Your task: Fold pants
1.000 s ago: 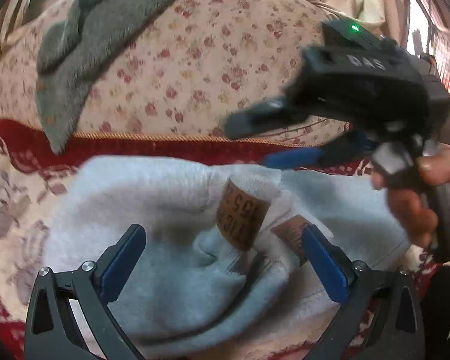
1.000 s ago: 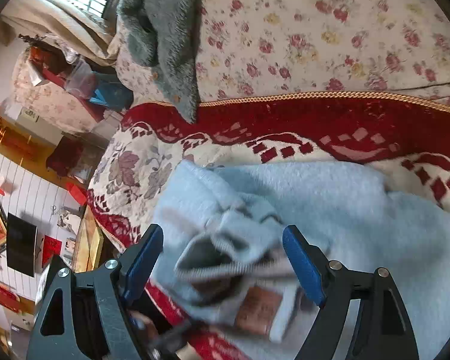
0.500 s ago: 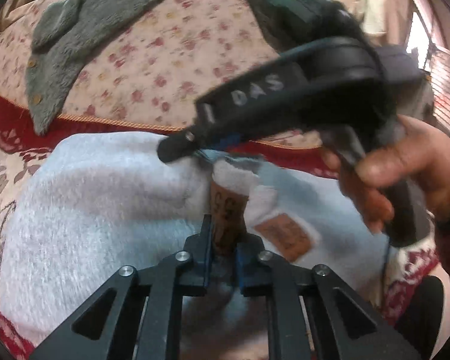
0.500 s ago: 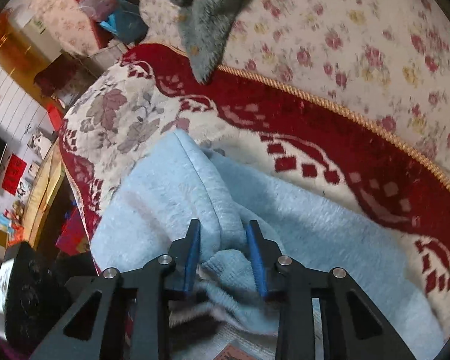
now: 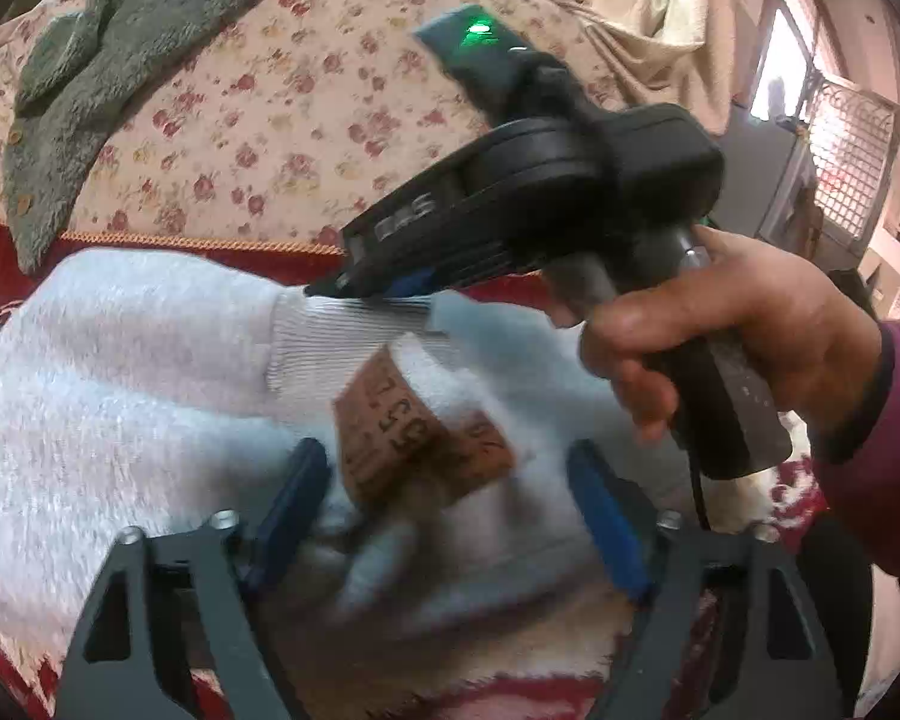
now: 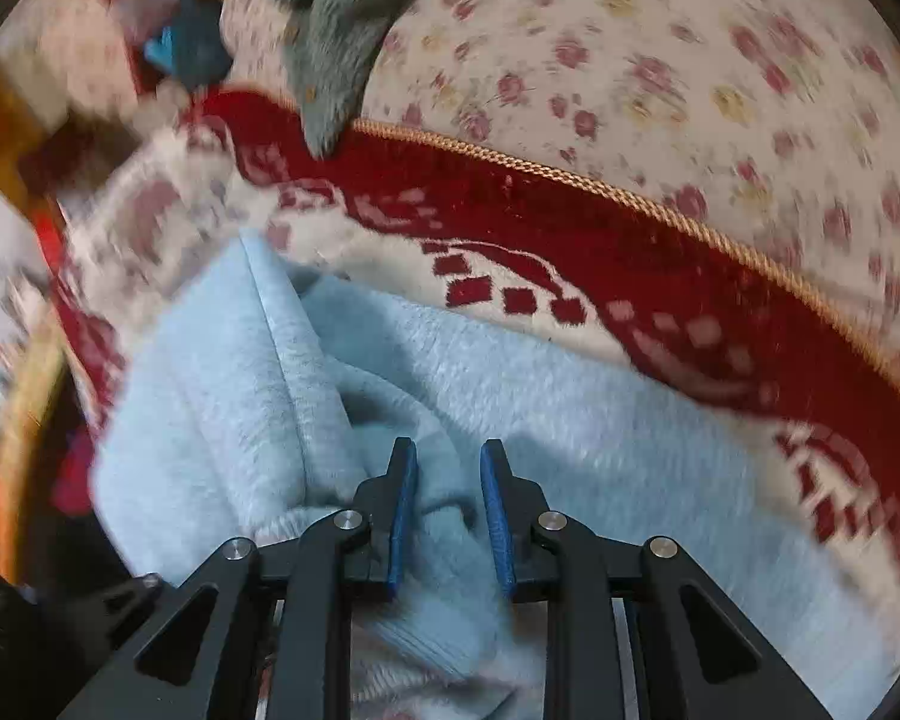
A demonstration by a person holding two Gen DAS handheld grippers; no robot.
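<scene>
**Left lets go of the patch, right pinches the waistband**

Left wrist view: the left gripper was clenched on the brown patch half a second ago; its jaws have just been opening and now stand wide, pads clear on either side of the patch, so it is released; the pale blue pants lie bunched on the red patterned sofa cover, just below the floral cushion; above the patch the right gripper, held by a hand, bites the ribbed waistband; the patch shows blurred digits, perhaps "155"; the gripper body's white lettering is too smeared to read here.

Right wrist view: its jaws have just been closing and now grasp a fold of pants fabric; the grip has likely passed to the right hand, ready to straighten the waist.
</scene>
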